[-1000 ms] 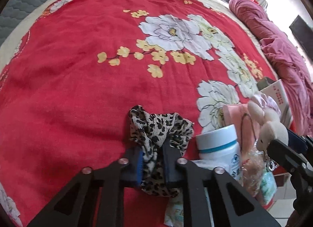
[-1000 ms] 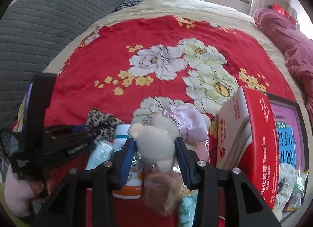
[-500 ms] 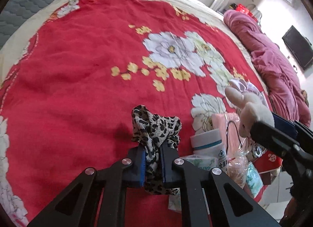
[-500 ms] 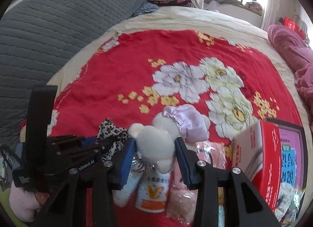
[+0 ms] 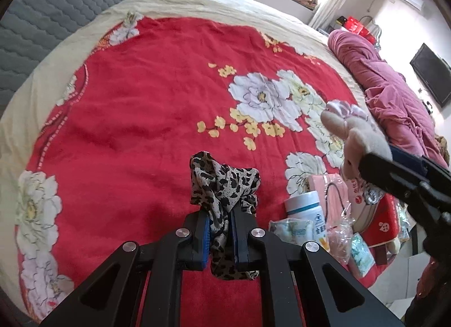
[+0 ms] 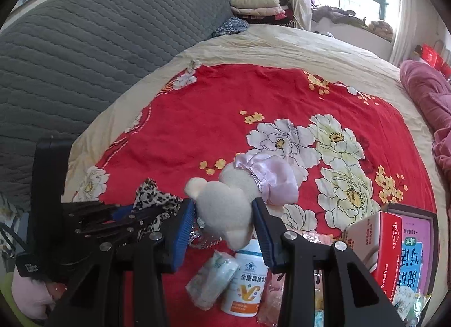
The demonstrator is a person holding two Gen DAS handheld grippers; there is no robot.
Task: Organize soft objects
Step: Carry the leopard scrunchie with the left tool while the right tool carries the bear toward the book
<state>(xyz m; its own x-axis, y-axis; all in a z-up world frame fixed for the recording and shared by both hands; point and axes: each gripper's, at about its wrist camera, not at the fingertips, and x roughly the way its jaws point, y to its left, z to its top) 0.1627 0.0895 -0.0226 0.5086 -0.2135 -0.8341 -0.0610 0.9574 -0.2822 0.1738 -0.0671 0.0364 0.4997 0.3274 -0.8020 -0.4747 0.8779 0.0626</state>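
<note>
Left wrist view: left gripper [image 5: 220, 238] pinches a crumpled leopard-print scarf [image 5: 222, 183], thin and floppy, above the red floral bedspread [image 5: 141, 101]. Right gripper [image 6: 224, 228] clamps a cream plush toy [image 6: 222, 203] with a shiny pink satin bow, over a white supplement bottle [image 6: 248, 284]. Farther right, a red cardboard box [image 6: 387, 248] stands closed.

Left gripper [image 5: 220, 229] angled down over bed [image 5: 126, 129], pads clamped on leopard cloth [image 5: 222, 183]. Right gripper [image 6: 224, 228] beside it, angled down over bed, pads squeezing plush toy [image 6: 225, 206].
</note>
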